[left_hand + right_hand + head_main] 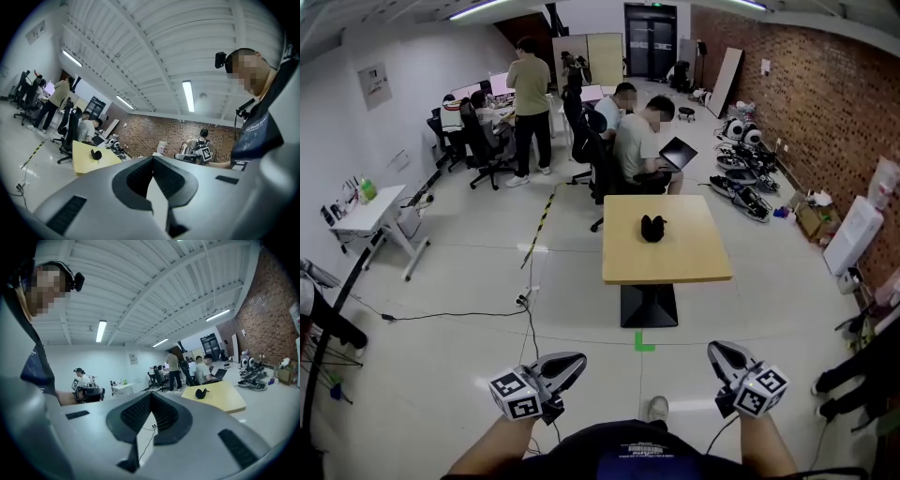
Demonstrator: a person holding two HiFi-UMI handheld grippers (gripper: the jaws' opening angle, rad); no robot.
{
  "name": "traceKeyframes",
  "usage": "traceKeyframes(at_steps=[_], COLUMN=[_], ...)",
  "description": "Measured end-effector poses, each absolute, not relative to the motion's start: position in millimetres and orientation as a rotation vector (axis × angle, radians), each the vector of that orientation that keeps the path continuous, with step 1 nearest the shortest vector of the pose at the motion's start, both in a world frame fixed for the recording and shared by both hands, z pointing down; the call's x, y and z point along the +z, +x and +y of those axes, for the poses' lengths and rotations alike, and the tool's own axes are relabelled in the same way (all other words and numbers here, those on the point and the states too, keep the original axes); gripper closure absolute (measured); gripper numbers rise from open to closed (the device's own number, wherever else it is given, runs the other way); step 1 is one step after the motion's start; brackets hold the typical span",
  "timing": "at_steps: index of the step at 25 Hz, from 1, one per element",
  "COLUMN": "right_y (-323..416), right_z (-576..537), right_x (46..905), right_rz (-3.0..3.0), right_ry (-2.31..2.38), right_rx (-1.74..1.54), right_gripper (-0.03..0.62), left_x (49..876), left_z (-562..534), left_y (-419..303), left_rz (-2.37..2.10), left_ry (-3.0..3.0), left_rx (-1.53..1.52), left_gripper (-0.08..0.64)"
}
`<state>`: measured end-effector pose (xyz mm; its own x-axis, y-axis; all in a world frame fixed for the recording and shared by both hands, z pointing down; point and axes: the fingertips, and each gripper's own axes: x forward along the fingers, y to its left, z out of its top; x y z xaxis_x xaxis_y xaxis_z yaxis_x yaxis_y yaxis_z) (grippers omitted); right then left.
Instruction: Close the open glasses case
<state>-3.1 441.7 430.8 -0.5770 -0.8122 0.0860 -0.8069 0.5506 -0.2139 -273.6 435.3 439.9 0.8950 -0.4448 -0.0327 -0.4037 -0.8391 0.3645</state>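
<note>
A black glasses case (652,228) lies open on a square wooden table (675,262) several steps ahead of me. It also shows small in the left gripper view (96,154) and in the right gripper view (202,393). My left gripper (572,362) and my right gripper (718,353) are held low near my body, far from the table. Both point level, and both are shut with nothing between the jaws. In their own views the left gripper (152,158) and the right gripper (151,394) have their tips touching.
Seated people (642,141) and office chairs sit just behind the table, and a person (530,103) stands further back. A white desk (370,214) is at the left. Robot gear (741,173) lines the brick wall at the right. A cable (459,314) and green tape (644,343) lie on the floor.
</note>
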Motion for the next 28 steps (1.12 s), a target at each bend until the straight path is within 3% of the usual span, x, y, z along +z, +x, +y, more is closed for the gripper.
traceKeyframes(at_steps=[14, 28], right_y=[106.6, 79.8], right_z=[188.3, -27.2], right_x=[408.0, 407.1], right_rz=[2.882, 2.793], right_ry=[-1.222, -1.446], right_rx=[-0.294, -0.281], right_gripper=[0.607, 0.607], left_x=[423.3, 456.3], left_z=[222.4, -31.2], left_y=[-141.5, -160.5], left_rz=[-0.765, -0.501], left_ry=[2.69, 2.712], left_rx=[-0.174, -0.152], left_gripper=[0.554, 0.554])
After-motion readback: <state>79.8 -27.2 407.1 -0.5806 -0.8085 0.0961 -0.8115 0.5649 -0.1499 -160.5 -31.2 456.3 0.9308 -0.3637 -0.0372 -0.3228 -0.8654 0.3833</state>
